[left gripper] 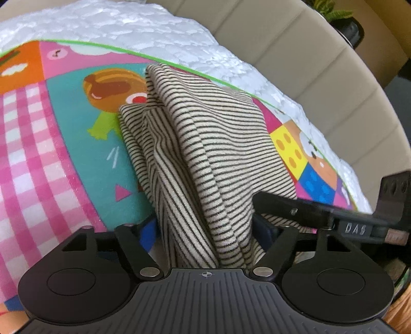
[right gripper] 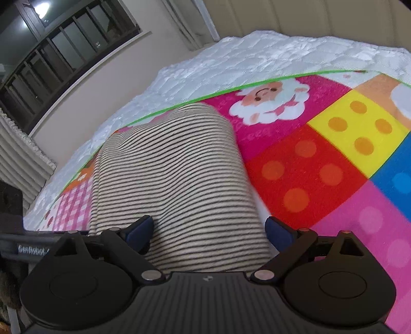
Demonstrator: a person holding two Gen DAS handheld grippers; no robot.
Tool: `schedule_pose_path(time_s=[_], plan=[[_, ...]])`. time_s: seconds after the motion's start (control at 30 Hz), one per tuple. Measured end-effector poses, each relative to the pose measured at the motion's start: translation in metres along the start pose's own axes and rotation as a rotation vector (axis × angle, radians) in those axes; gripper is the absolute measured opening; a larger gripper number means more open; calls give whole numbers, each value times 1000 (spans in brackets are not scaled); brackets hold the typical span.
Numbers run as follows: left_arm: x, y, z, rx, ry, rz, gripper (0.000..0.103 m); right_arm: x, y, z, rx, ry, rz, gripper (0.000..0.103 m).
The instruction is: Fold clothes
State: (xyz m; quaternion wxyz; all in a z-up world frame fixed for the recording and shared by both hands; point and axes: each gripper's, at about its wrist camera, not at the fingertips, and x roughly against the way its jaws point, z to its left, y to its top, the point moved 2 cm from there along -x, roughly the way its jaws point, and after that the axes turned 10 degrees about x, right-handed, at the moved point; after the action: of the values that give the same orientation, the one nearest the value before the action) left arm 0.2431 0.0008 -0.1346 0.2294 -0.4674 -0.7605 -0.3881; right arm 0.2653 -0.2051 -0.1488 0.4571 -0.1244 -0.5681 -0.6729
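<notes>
A cream garment with thin black stripes [left gripper: 205,144] lies bunched on a colourful cartoon play mat [left gripper: 51,144]. In the left wrist view the cloth rises in folds between the fingers of my left gripper [left gripper: 210,231], which is shut on it. The right gripper's black body [left gripper: 359,221] shows at the right edge. In the right wrist view the same striped garment [right gripper: 174,174] drapes over and between the blue fingertips [right gripper: 140,230] of my right gripper [right gripper: 209,231]; the jaws stand wide apart with cloth filling the gap.
The mat [right gripper: 321,167] lies on a white quilted mattress [right gripper: 231,59]. A beige padded headboard [left gripper: 321,66] curves behind it. A wall and dark window [right gripper: 64,46] stand beyond the bed. A plant [left gripper: 334,10] sits at the top right.
</notes>
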Motion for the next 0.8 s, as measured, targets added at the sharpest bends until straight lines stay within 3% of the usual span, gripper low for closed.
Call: schedule_pose_path(time_s=[0.2, 0.47, 0.57, 0.67, 0.8], plan=[[10, 4, 0, 7, 21, 22, 69, 7, -1, 13, 68, -19, 8, 94], [31, 9, -15, -41, 119, -73, 72, 28, 10, -5, 62, -124, -64, 94], [40, 16, -11, 6, 86, -112, 73, 32, 11, -13, 77, -147, -64, 91], [36, 20, -4, 62, 24, -77, 88, 34, 11, -13, 108, -137, -64, 85], [20, 18, 0, 81, 24, -34, 91, 30, 11, -6, 137, -112, -40, 79]])
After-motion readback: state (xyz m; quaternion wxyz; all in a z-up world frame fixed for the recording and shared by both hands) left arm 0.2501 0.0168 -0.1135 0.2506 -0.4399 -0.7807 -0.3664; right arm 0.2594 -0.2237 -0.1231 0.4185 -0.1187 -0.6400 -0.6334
